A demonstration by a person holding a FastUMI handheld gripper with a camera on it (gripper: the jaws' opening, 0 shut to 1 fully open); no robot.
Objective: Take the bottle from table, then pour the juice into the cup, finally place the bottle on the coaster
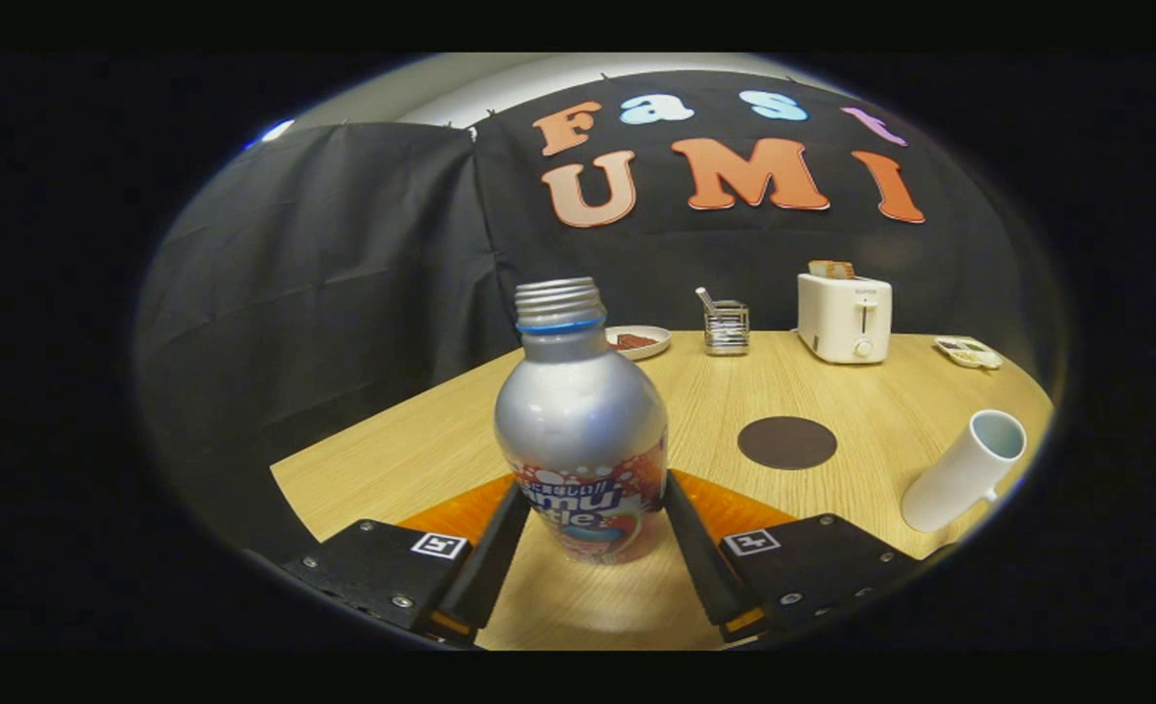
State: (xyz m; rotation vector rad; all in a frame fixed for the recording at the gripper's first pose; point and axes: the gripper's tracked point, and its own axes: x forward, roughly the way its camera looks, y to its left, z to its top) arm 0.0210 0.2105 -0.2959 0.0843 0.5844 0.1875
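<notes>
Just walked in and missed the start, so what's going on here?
The hand-held gripper has its two fingers pressed on the lower sides of a capless silver bottle standing on the wooden table. Beyond it lie the dark round coaster and the white cup, so pouring has not begun.

Hand-held gripper [590, 528]: black fingers, orange trim, silver screws, square black-white markers.
</notes>
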